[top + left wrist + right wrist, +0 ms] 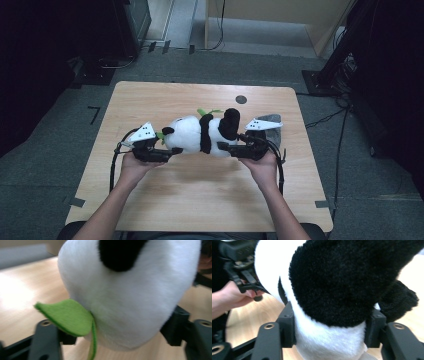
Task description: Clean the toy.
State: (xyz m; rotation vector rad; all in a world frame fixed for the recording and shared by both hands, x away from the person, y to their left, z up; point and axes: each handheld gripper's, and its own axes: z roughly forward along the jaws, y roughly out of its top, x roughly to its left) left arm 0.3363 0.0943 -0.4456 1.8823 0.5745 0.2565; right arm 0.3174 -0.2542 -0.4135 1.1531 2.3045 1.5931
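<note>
Panda plush (200, 134) hangs between both grippers, left gripper (167, 152) clamping its head, right gripper (227, 147) its rump (mid-carry, probably); next, set it down gently.

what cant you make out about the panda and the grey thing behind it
- Panda plush face: high view too small; left gripper view cuts it off at the top edge.
- Grey object: high view, partly behind the right gripper; unidentifiable.
- Left gripper contact on the head: left finger hidden by the green leaf.

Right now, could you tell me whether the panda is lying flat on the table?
No, the panda is held above the table between both claws.
</note>
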